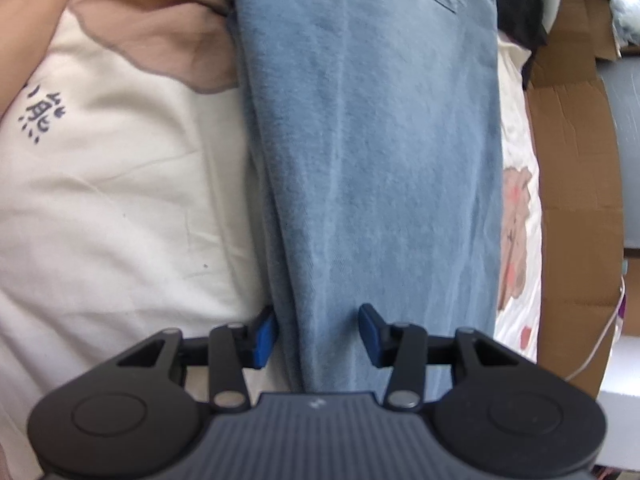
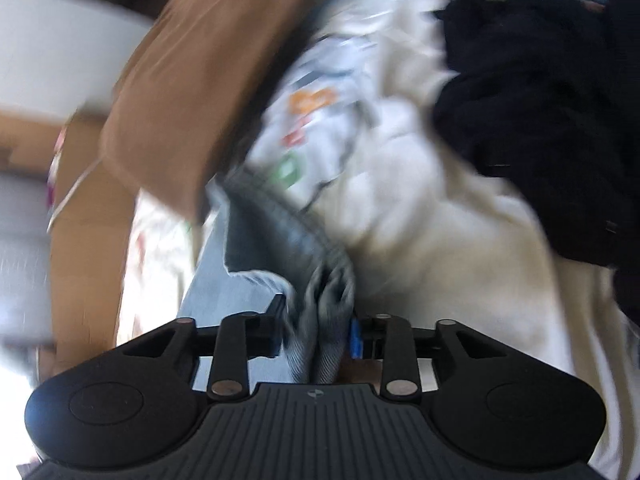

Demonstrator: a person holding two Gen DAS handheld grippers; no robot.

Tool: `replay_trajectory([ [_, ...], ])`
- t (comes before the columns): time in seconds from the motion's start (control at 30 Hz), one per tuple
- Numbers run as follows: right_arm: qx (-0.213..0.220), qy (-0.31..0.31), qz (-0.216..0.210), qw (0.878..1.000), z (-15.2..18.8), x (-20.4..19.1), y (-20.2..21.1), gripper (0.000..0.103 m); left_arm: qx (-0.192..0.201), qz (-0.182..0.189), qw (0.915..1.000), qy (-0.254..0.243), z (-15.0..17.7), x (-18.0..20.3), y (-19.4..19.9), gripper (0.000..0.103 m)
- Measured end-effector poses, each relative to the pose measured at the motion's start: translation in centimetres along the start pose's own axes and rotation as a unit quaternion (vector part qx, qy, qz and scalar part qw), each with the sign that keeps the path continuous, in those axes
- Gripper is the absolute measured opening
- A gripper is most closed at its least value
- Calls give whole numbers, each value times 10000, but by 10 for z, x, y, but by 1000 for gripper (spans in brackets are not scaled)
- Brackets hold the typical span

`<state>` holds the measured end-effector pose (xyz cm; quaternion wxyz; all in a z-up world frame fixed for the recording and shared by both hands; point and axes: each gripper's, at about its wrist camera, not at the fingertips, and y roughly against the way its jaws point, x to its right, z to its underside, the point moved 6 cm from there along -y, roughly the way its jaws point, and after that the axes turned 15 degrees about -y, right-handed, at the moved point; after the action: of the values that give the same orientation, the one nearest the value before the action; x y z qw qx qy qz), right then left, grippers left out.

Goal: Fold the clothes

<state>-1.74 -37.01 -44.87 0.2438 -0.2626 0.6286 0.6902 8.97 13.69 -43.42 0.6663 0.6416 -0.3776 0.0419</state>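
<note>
1. Denim lies at the centre of the job: a pair of blue jeans (image 1: 372,152) stretches lengthwise away from the left gripper (image 1: 318,334) over a cream bedcover (image 1: 120,200) printed with a brown shape and dark characters. It looks already doubled along its length, since a second layer edge shows down its left side.

2. The left gripper has its blue-padded fingers (image 1: 264,336) spread apart, one at the left edge of the near end of the jeans and the other on top of the cloth. They straddle part of the fabric without pinching it, so this claw is released.

3. The right gripper (image 2: 318,332) is clenched on a bunched end of the jeans (image 2: 320,280); grey-blue folds are squeezed between its jaws. This view is badly motion-blurred, so I cannot tell which end of the garment it holds.

4. Around it lie a white printed garment (image 2: 320,120), a dark garment (image 2: 532,112) to the right and a brown cardboard flap (image 2: 200,92) to the left. Cardboard (image 1: 572,160) also borders the bed in the left view.

5. My reading: the step in hand is the crosswise fold, with one end gripped and the other waiting.

6. The next move probably calls for the left claw to close on its end so both ends can be brought together evenly. The layers may slip apart if only the top one gets caught.
</note>
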Motion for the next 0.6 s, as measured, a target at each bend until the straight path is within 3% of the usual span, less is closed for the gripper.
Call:
replay_trajectory([
  [0.07,11,-113,38,9999,-3,7,0,38,13,-56,10000,-77,3,-2,8,47],
  [0.2,-63,243,78,9997,-5,5,0,39,-12,-102,9999,-101,3,-3,14,47],
  [0.33,70,945,107,9954,-17,-8,3,41,-22,-112,9998,-145,4,-4,14,47],
  [0.43,151,1734,264,9844,-26,-27,0,41,-70,-168,9995,-275,5,-3,17,48],
  [0.6,-80,2737,94,9617,-22,-66,-18,41,-294,-473,9969,-555,4,-4,32,45],
])
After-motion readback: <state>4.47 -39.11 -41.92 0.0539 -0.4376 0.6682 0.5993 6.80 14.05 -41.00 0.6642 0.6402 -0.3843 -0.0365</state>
